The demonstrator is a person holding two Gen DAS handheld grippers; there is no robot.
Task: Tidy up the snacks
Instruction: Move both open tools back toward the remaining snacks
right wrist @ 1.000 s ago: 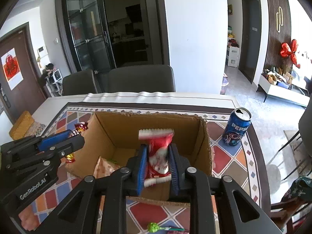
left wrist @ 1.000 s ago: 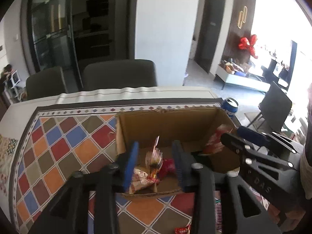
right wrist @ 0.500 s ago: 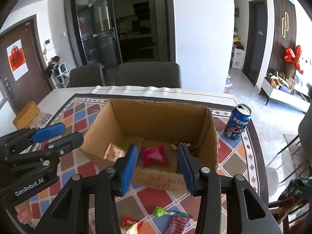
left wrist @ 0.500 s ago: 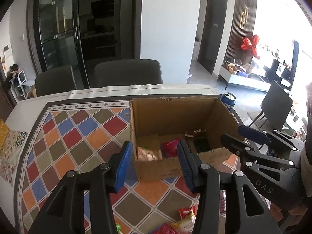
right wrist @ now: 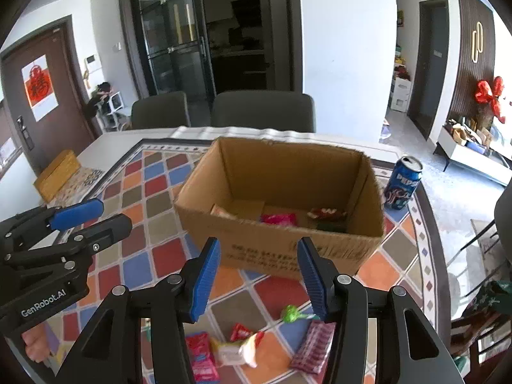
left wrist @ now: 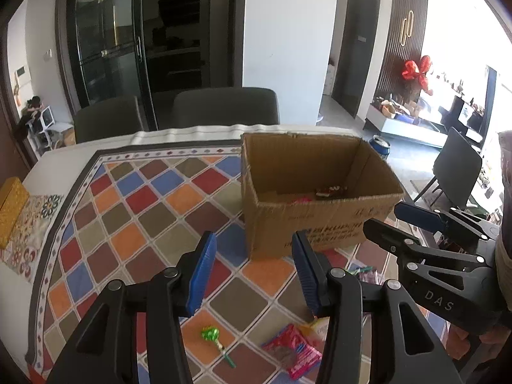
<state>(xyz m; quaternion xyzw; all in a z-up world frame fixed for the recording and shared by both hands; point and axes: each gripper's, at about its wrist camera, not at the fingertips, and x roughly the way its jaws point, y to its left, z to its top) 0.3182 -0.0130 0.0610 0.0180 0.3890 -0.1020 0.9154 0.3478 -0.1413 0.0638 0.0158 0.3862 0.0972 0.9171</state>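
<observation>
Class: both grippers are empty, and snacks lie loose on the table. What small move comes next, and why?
Probably lower the right gripper, whose jaws are opening with nothing between them, onto the green-wrapped lollipop just below it; it lies outside the brown cardboard box.

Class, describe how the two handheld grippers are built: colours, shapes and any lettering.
Both are black angular frames with silver rivets and ribbed blue pads on the jaws. The left gripper reads "GenRobot.AI" on its side, the right gripper reads "DAS".
</observation>
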